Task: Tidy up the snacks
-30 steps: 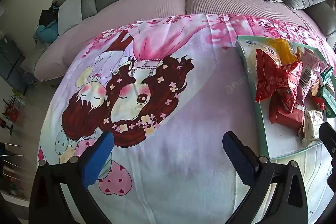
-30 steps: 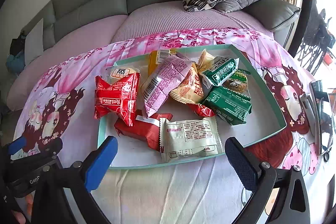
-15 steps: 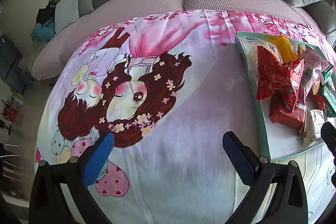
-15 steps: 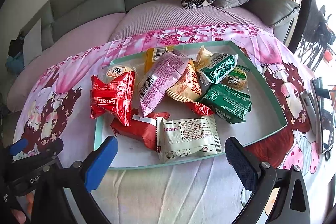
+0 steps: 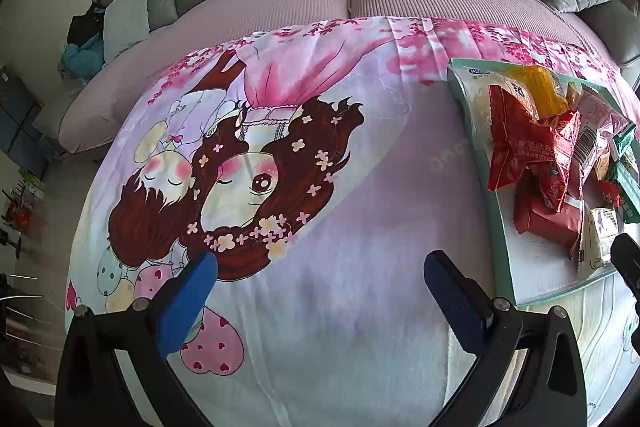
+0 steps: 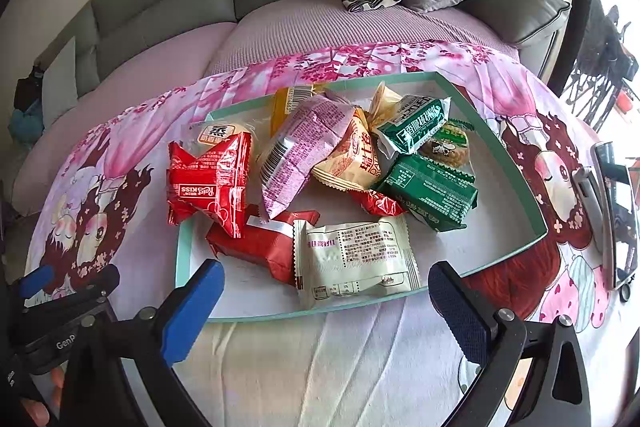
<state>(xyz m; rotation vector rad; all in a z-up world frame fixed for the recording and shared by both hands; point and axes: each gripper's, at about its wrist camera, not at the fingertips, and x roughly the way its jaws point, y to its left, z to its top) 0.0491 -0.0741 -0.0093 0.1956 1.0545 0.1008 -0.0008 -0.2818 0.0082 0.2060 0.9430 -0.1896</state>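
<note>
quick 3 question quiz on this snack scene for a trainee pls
1. True or false: the right gripper is shut on a snack.
2. Which packet lies nearest the right gripper: A the white packet, B the dark green packet, C the pink packet?
3. Fill in: the snacks sit in a shallow ____ with a mint green rim.

Key: 1 false, both it and the left gripper are open and empty; 2 A; 3 tray.
</note>
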